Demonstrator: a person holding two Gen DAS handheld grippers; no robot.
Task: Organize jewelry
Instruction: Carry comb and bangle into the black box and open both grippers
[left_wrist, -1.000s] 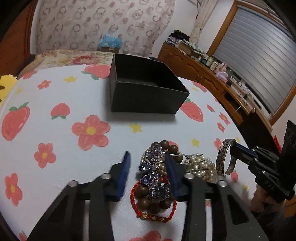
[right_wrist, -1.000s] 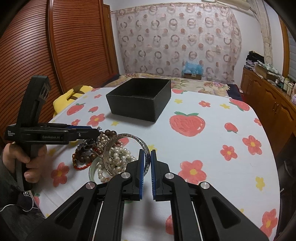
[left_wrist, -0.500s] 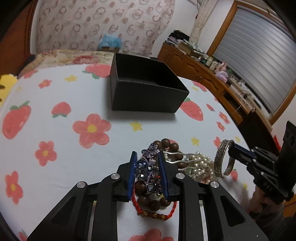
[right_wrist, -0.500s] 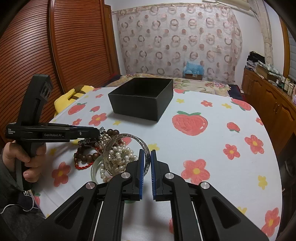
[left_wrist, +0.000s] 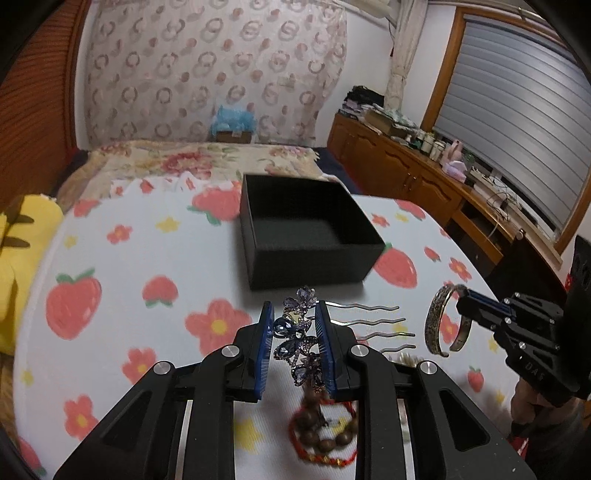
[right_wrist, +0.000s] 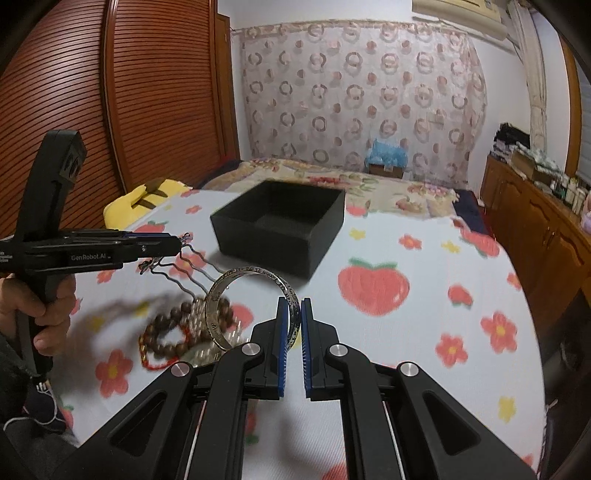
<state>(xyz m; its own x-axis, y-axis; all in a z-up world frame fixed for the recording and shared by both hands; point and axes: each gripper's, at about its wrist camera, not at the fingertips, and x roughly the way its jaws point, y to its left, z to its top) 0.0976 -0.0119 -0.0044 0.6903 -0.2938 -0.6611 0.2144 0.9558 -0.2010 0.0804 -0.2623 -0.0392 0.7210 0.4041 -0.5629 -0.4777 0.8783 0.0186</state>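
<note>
My left gripper (left_wrist: 294, 334) is shut on a purple jewelled hair comb (left_wrist: 300, 339) and holds it above the table, its wavy metal prongs (left_wrist: 373, 325) pointing right. My right gripper (right_wrist: 292, 321) is shut on a silver bangle (right_wrist: 236, 295), also lifted; the bangle also shows in the left wrist view (left_wrist: 439, 321). An open black box (left_wrist: 306, 229) stands on the table beyond both grippers; it also shows in the right wrist view (right_wrist: 280, 225). A brown bead bracelet with red cord (right_wrist: 166, 339) and pearls (right_wrist: 207, 347) lie on the table below.
The table wears a white cloth with strawberries and flowers (right_wrist: 373, 284). A yellow cushion (left_wrist: 18, 258) lies at the left edge. A bed (left_wrist: 184, 158) stands behind the table. A wooden cabinet (left_wrist: 424, 181) runs along the right wall.
My left gripper has closed on the hair comb and lifted it off the pile. My right gripper has risen with the bangle. Both have moved toward the box.
</note>
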